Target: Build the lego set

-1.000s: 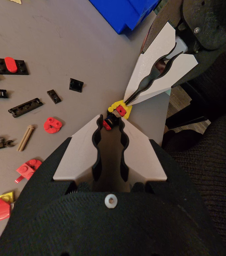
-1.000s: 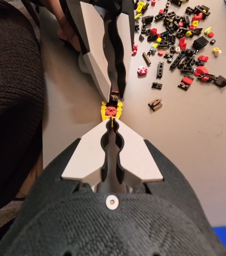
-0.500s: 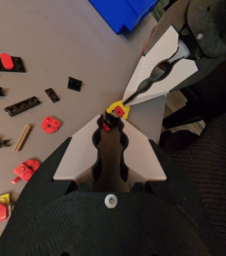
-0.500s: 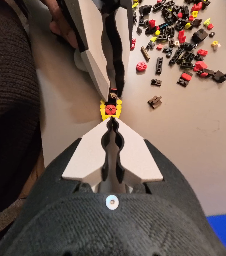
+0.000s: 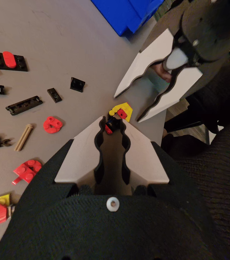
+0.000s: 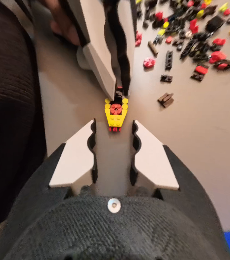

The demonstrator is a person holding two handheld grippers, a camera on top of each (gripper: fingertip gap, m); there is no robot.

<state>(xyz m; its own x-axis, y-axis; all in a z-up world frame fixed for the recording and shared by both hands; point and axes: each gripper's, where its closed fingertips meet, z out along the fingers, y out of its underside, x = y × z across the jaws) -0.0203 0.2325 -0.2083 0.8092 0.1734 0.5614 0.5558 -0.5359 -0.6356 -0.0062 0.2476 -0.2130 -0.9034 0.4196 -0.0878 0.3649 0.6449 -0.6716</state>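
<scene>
A small lego assembly (image 5: 124,109) with a yellow wedge plate, a red round piece on top and a black end hangs close over the grey table (image 5: 69,42) near its edge. My left gripper (image 5: 112,121) is shut on its black end. In the right wrist view the assembly (image 6: 115,119) points its yellow tip and small red prongs at my right gripper (image 6: 114,121). That gripper is open and empty, with a finger on each side just short of the tip. The left gripper (image 6: 120,94) comes in from the top there. The open right gripper (image 5: 126,109) also shows in the left wrist view.
Loose pieces lie left of the assembly: a red round plate (image 5: 52,124), a tan axle (image 5: 24,137), black plates (image 5: 24,105). A blue bin (image 5: 125,14) stands at the back. A brown piece (image 6: 165,99) and a pile of parts (image 6: 196,35) lie to the right. The table edge and dark knitted clothing (image 5: 210,168) are close. Both grippers' tips are close together, under 4 cm apart. The brown piece (image 6: 165,99) is about 5 centimetres from my right fingertips.
My right gripper has opened, let go of the assembly's yellow tip and drawn back a little. My left gripper has kept its hold on the black end.
</scene>
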